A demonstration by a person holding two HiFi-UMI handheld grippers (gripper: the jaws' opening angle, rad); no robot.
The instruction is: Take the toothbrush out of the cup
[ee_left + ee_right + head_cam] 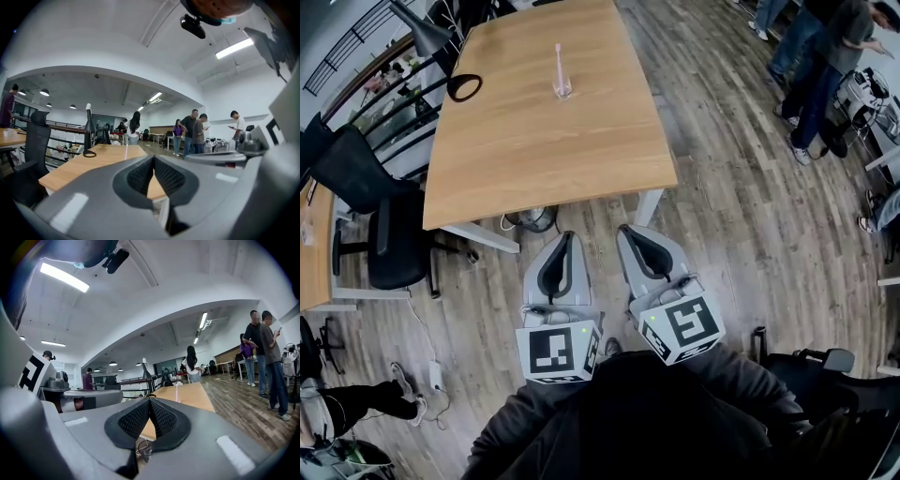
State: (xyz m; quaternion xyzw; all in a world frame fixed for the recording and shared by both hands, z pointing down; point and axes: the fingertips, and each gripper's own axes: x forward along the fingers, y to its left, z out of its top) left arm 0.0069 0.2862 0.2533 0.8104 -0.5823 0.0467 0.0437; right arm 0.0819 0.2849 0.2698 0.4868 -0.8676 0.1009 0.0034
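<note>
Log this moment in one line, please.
left gripper: shut, empty | right gripper: shut, empty | toothbrush: in cup on table | task: not begun

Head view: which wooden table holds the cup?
The big table ahead, with the cup near its far end; the other table lies at the left edge.

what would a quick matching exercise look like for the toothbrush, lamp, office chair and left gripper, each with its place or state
Things:
1 toothbrush
2 lamp
3 office chair
4 left gripper

Places or states:
A jaws together, short of the table
B standing in the cup
C on the floor left of the table
D at the table's left edge

Pairs: 1-B, 2-D, 3-C, 4-A
</note>
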